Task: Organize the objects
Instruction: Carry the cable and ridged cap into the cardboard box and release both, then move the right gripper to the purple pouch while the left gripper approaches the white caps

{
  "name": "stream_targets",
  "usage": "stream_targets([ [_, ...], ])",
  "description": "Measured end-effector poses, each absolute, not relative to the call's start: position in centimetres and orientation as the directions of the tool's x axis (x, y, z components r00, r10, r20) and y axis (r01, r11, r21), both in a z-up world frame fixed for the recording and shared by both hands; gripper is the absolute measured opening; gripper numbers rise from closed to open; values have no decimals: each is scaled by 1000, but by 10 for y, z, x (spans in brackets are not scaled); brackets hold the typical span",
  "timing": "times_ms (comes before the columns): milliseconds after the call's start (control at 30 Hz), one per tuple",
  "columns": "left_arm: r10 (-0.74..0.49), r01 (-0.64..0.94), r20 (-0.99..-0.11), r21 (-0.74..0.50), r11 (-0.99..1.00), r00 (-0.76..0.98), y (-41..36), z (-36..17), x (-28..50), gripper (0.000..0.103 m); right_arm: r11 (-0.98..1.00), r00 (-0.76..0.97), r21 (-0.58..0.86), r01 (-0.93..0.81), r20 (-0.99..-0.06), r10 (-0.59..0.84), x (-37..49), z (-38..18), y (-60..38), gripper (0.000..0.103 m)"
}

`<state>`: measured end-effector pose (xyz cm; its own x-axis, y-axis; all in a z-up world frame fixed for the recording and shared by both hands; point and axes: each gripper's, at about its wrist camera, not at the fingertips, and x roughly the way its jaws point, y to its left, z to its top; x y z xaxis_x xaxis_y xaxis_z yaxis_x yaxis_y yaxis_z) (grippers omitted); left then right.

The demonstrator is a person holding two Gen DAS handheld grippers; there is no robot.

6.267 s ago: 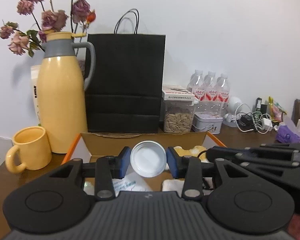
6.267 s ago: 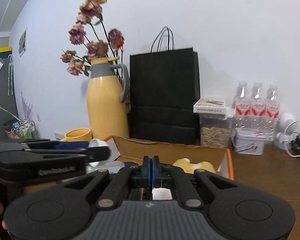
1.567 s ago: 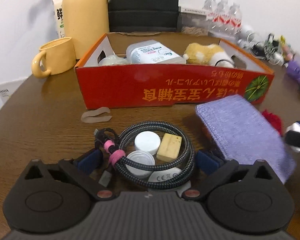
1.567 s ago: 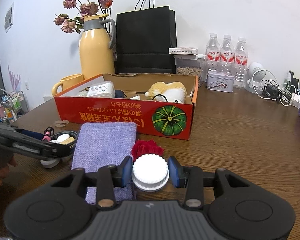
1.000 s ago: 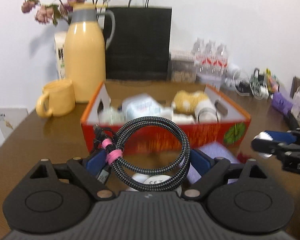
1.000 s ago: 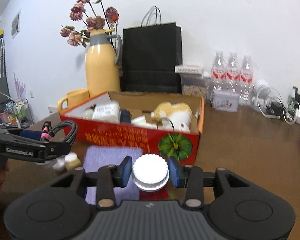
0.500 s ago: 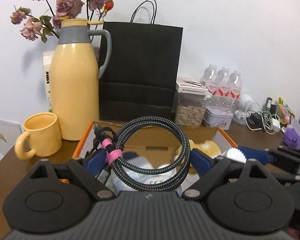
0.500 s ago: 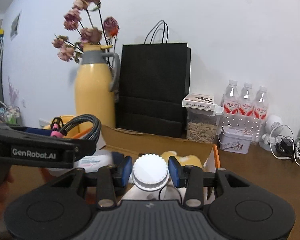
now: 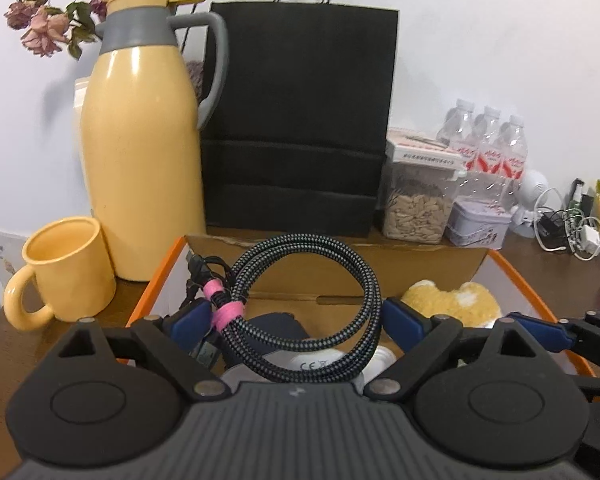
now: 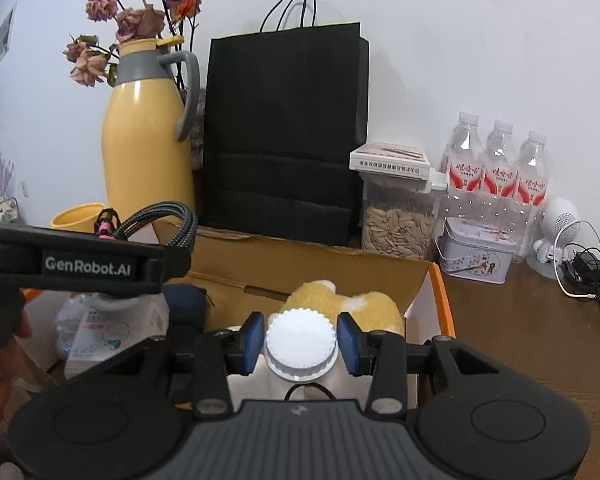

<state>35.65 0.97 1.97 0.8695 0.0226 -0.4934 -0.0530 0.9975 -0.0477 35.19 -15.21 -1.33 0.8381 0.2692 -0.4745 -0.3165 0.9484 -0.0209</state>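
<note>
My left gripper [image 9: 296,320] is shut on a coiled black braided cable [image 9: 300,308] with pink ties and holds it over the orange-edged cardboard box [image 9: 340,256]. The cable also shows in the right wrist view [image 10: 160,216]. My right gripper [image 10: 302,342] is shut on a white ridged cap [image 10: 302,342] above the box [image 10: 300,264], over a yellow plush toy [image 10: 340,300]. The right gripper's blue finger shows in the left wrist view [image 9: 540,332].
A yellow jug [image 9: 140,140] with dried flowers and a yellow mug [image 9: 60,272] stand left of the box. A black paper bag [image 9: 300,120], a seed jar [image 9: 416,204], a tin [image 9: 480,224] and water bottles [image 10: 500,160] stand behind it. Cables [image 10: 580,264] lie right.
Both grippers lifted their loads from the table in front of the box and moved forward over the box, closer to its back wall.
</note>
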Motion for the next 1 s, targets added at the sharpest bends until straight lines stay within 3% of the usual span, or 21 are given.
stream_targets([
  [67,37,-64,-478,-41,997,877,11,20,355,103,950,838,-29,-311,-480,260,351,-14,-151,41],
  [133,49,-77,-469,-40,996,882,13,22,353,103,954,840,-32,-298,-484,246,350,-14,-152,59],
  [200,53,-83,-471,-45,996,880,14,23,353,103,957,844,-33,-287,-482,236,350,-14,-153,90],
  [300,55,-89,-479,-49,995,876,15,23,355,103,961,841,-24,-277,-489,231,352,-14,-154,103],
  [600,46,-83,-472,-59,995,881,18,32,342,103,961,848,-29,-276,-478,229,340,-3,-155,103],
  [1000,38,-67,-428,-53,996,903,32,49,262,103,949,866,-64,-310,-432,254,265,11,-153,103],
])
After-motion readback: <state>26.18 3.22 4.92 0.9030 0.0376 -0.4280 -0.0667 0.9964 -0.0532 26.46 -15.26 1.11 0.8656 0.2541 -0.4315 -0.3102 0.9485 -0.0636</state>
